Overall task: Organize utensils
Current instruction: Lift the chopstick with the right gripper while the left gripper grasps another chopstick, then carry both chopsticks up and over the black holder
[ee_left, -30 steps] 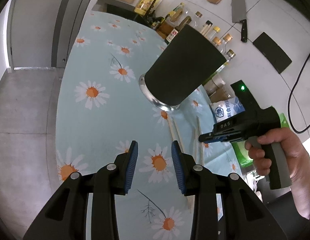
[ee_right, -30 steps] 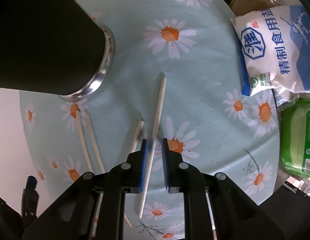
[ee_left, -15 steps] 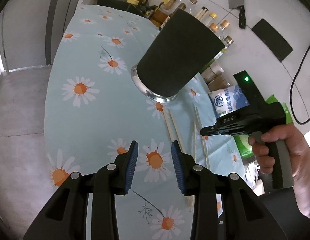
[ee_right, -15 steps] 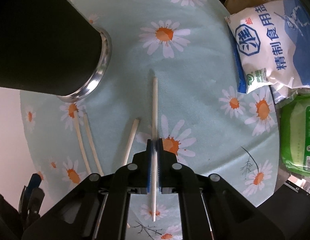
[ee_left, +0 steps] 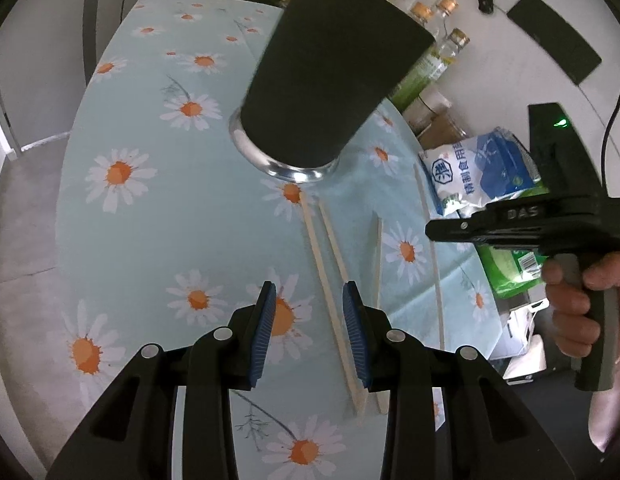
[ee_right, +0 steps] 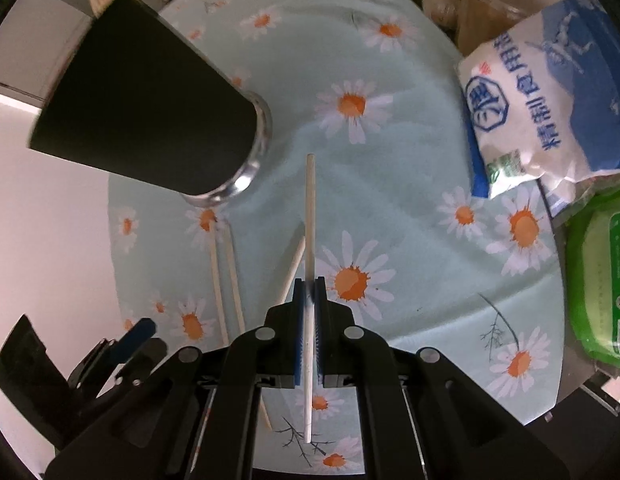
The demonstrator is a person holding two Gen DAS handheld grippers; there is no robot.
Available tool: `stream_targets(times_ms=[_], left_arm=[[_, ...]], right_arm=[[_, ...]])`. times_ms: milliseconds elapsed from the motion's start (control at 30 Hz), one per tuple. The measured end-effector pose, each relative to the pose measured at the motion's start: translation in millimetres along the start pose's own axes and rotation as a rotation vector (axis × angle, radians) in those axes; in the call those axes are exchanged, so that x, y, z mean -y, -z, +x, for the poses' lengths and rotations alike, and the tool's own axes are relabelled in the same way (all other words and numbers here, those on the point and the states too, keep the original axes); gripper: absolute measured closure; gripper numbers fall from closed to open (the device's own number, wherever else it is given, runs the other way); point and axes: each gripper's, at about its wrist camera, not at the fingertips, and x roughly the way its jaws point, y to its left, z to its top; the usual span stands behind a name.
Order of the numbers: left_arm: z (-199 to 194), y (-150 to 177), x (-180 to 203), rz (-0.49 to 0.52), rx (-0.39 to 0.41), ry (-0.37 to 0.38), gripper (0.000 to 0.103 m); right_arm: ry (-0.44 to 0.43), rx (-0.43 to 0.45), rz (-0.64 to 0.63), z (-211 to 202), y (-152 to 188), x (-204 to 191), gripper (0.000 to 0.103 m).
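We note the right gripper (ee_right: 308,294) clamped on one chopstick (ee_right: 310,216) beside the black cup (ee_right: 150,120), left gripper (ee_left: 310,308) apart and empty; a thin grip risks slipping.

Round table (ee_left: 158,216) under a light blue cloth with daisy print. On the cloth: black cup (ee_left: 329,80) with metal base, upright; pale chopsticks (ee_left: 329,264) lying just before the cup, two side by side, one more near. At the far edge: blue-white salt bag (ee_right: 541,104), green packet (ee_right: 597,288), bottles (ee_left: 437,24).
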Motion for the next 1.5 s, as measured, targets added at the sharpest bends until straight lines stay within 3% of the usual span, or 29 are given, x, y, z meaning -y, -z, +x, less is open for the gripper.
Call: stream_targets(times_ms=[167, 600, 867, 933, 1500], left_arm=[[11, -5, 29, 0.08, -0.049, -0.014, 0.07], [60, -17, 81, 0.285, -0.238, -0.09, 0.07], [85, -23, 90, 0.301, -0.32, -0.142, 0.072], [91, -22, 90, 0.314, -0.345, -0.16, 0.082], [115, -21, 101, 0.318, -0.43, -0.262, 0.099]], right_arm=[[-0.09, 0.007, -0.008, -9, 4, 16, 0.097], [-0.216, 0.031, -0.029, -25, 6, 55, 0.097], [-0.271, 0.044, -0.023, -33, 10, 76, 0.097], [-0.28, 0.041, -0.028, -35, 10, 79, 0.097], [-0.318, 0.009, -0.104, -39, 5, 86, 0.097]])
